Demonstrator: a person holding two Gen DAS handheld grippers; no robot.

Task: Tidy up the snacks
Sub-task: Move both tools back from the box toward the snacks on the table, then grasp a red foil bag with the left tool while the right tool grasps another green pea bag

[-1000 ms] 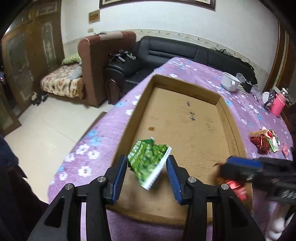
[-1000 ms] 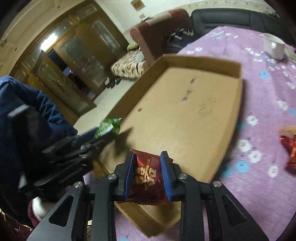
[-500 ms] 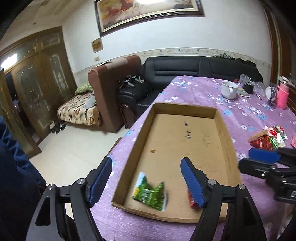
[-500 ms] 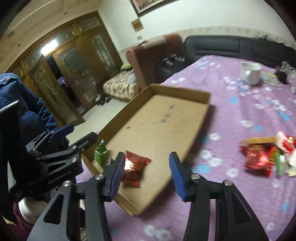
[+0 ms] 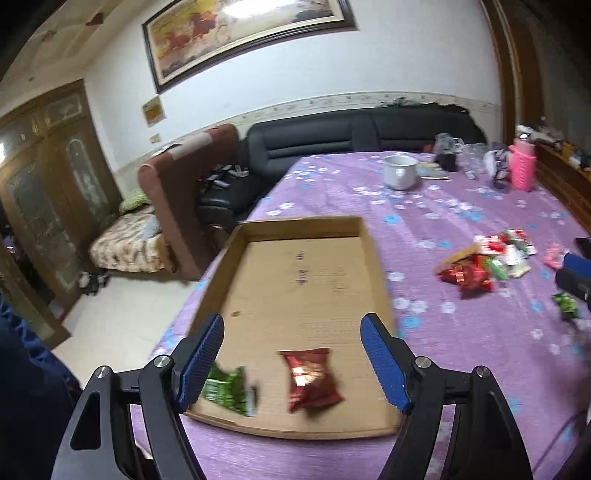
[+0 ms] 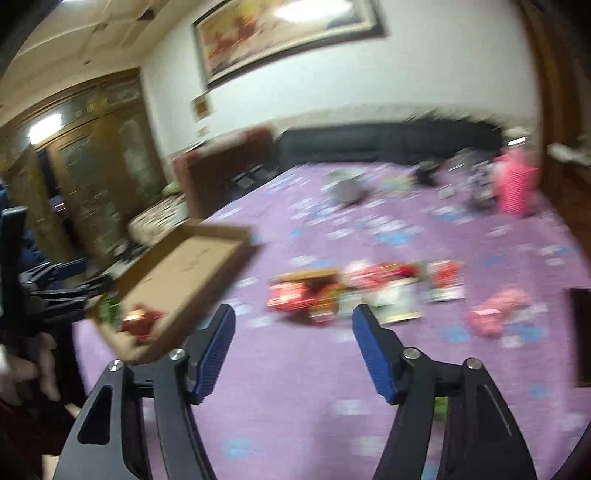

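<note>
Left wrist view: green packet point(image 5: 227, 389) and red packet point(image 5: 310, 380) lie in cardboard tray point(image 5: 373, 258), snack pile point(image 5: 484, 260) remains on the tablecloth; left gripper point(image 5: 291, 363) and right gripper point(image 6: 293, 349) both spread wide, empty.

Right gripper point(image 6: 293, 349) spread wide above the purple cloth point(image 6: 295, 406).
Blurred snack pile point(image 6: 365, 291) lies just ahead; box point(image 6: 192, 266) with red packet point(image 6: 142, 319) sits left.

White walls, framed painting point(image 5: 251, 35), black sofa point(image 5: 354, 134), brown armchair point(image 5: 181, 192), wooden doors point(image 5: 55, 177).
</note>
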